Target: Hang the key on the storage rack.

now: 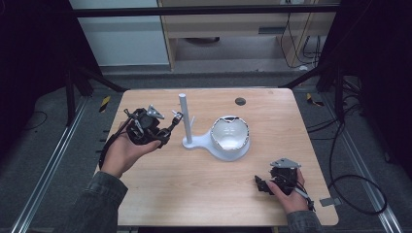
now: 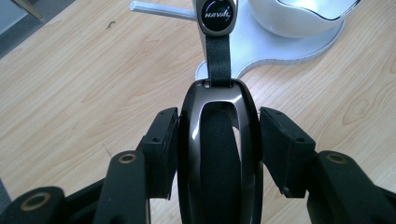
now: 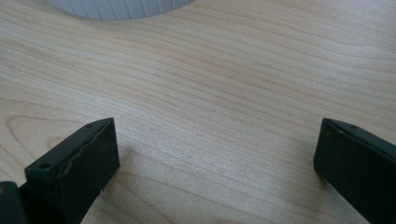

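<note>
High view: the left gripper [image 1: 165, 127] was held above the left half of the surface [image 1: 194, 189], just left of a white stand [image 1: 221, 148] whose upright post [image 1: 184, 119] rose from a flat base. It carried a dark headset [image 1: 171, 125], which reached from the fingers toward the post and ended just beside it with a small silver part; whether it touched the post could not be told. A white bowl-like cup [image 1: 228, 133] sat on the right of the stand's base. The right gripper [image 1: 260, 184] rested low near the front right corner, well apart from the stand, so the left hand was much the nearer one.

Left gripper view: the fingers [image 2: 161, 149] were closed against the sides of the headset's glossy ear cup [image 2: 219, 158], one on each flank. The black band [image 2: 218, 58] ran straight ahead from the cup, along the gripper's own line, up to a round badge [image 2: 217, 16] lying over the post [image 2: 159, 9]. The long axis of the headset thus pointed at the stand, and hanging it there probably needed only a short push forward and a lift over the post.

Right gripper view: the fingers [image 3: 77, 172] stood wide apart with nothing between them, just bare wood below and the stand's ribbed edge [image 3: 121, 7] at the top.
</note>
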Motion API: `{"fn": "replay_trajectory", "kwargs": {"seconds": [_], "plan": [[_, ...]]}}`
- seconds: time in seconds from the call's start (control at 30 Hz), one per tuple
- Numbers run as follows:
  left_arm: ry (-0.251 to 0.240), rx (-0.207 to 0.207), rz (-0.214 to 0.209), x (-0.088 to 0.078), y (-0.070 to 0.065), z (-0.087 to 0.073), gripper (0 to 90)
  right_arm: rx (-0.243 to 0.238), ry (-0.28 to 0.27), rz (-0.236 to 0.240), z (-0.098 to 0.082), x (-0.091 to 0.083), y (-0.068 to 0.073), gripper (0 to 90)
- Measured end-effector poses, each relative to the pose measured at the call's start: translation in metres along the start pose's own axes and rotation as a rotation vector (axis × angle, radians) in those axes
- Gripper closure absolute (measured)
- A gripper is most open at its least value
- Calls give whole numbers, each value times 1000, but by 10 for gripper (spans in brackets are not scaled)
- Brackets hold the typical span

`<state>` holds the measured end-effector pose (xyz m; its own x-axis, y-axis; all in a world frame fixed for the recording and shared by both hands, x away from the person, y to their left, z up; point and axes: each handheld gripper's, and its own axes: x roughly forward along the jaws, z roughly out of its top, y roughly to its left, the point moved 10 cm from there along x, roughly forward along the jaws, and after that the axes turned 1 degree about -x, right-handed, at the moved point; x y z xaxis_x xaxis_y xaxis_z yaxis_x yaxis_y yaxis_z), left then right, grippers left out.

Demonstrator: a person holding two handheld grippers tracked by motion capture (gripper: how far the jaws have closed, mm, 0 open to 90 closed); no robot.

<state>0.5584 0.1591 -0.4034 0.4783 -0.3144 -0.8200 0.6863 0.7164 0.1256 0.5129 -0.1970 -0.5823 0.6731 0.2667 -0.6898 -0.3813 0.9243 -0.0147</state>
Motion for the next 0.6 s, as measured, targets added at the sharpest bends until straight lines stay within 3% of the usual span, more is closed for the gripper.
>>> {"fn": "replay_trajectory", "kwargs": {"seconds": [0.3,0.6], "plan": [[-42,-29,-5,16,4,-1,490,-2,-1,2,0,0,0,5],[-86,-32,-17,39,-1,-4,490,-4,0,2,0,0,0,5]]}}
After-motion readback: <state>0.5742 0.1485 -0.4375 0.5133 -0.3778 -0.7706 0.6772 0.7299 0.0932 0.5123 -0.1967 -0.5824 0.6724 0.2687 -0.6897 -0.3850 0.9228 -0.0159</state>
